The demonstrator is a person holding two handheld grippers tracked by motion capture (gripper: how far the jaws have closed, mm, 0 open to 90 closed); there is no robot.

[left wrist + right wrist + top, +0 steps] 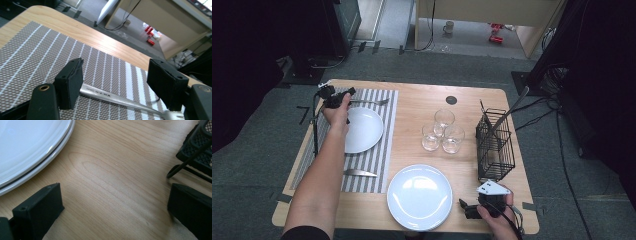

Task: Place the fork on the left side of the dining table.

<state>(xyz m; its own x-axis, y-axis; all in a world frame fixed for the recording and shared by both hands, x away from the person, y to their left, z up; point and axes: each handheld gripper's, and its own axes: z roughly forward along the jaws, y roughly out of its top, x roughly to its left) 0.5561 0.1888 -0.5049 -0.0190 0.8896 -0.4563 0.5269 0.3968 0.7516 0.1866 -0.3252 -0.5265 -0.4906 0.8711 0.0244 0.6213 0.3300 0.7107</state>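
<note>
Fork (120,99) lay on the mat (37,50), placed beyond the plate (364,129); my left claw (117,82) stood open around it, right claw (112,215) open, idle.

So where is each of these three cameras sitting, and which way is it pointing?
High view: above the person's side, looking forward and down on the table; both forearms and hands show.
Left gripper view: rides the left gripper, looking along its open fingers at the fork on the striped placemat.
Right gripper view: rides the right gripper, facing stacked plates and the wire basket.
Shared: the fork appears in the high and left gripper views.
</note>
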